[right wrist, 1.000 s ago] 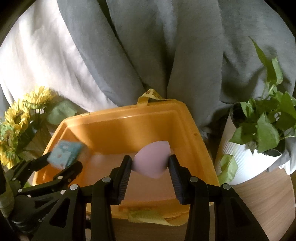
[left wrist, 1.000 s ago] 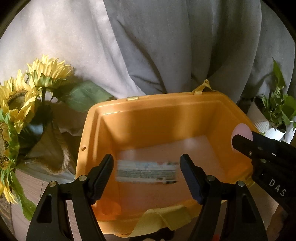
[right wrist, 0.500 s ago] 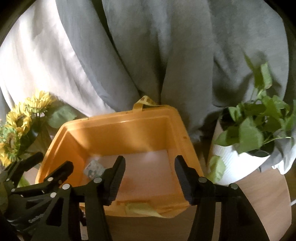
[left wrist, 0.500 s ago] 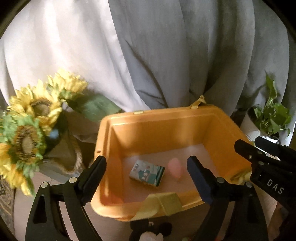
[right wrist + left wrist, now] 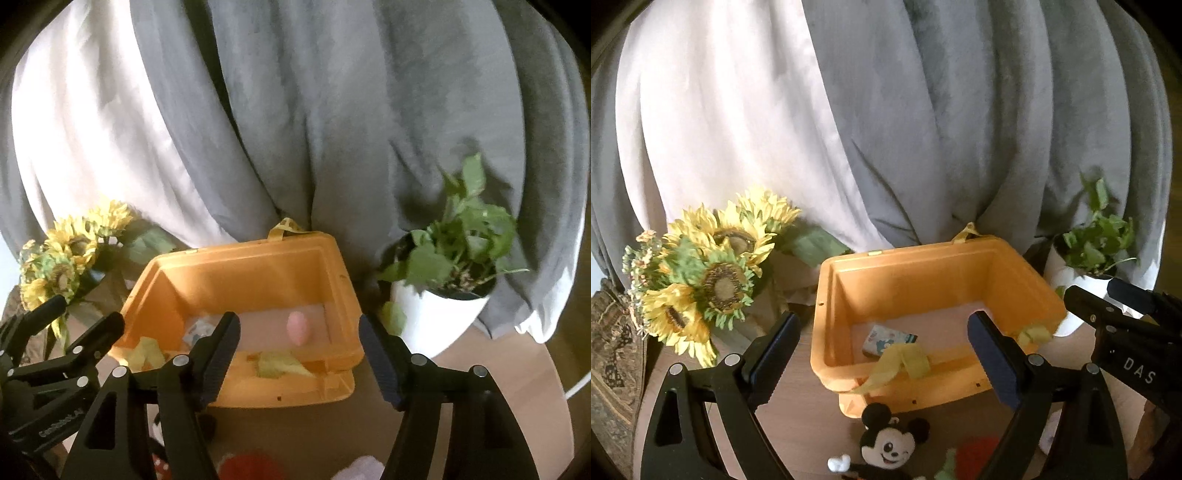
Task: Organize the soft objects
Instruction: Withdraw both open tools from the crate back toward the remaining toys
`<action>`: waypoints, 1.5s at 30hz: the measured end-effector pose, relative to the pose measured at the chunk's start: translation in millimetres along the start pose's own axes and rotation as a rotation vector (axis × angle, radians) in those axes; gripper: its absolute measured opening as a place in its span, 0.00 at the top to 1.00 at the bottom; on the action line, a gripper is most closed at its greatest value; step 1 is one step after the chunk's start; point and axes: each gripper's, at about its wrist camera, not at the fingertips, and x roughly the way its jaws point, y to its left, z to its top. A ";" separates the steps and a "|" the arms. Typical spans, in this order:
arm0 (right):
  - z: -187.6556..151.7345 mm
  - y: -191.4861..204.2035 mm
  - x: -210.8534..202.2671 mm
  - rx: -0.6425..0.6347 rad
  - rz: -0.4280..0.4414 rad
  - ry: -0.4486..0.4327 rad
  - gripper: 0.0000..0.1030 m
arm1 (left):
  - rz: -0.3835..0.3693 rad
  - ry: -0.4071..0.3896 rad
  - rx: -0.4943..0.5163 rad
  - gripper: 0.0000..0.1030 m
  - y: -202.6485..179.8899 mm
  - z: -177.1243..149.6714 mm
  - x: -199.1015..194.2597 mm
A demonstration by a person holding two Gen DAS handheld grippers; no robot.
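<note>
Left wrist view: our left tongs stand wide open and empty, now drawn back from the orange bin at frame centre. The patterned packet they held a second ago lies on the bin floor near the near-left corner; that deposit is complete. A mouse plush waits on the desk at lower centre, outside the bin's near wall.

Right wrist view: our right tongs are also fully spread and empty. The pink sponge they released rests on the bin floor, right of centre. The potted plant stands just beside the bin's right edge; the sunflowers crowd the left. Open room lies toward the lower frame.
</note>
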 end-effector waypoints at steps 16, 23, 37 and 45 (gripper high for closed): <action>-29.2 -13.4 -81.0 0.017 -0.053 -0.104 0.34 | -0.002 -0.061 0.006 0.10 -19.8 -25.5 -77.3; -41.7 -24.2 -104.1 0.009 -0.033 -0.138 0.28 | 0.057 -0.086 -0.014 0.09 -29.1 -41.0 -108.2; -71.4 -36.7 -130.5 -0.069 0.038 -0.168 0.28 | 0.120 -0.117 -0.059 0.08 -52.6 -86.0 -150.1; -92.2 -44.6 -131.5 -0.104 0.067 -0.138 0.28 | 0.142 -0.116 -0.070 0.08 -63.4 -114.8 -163.0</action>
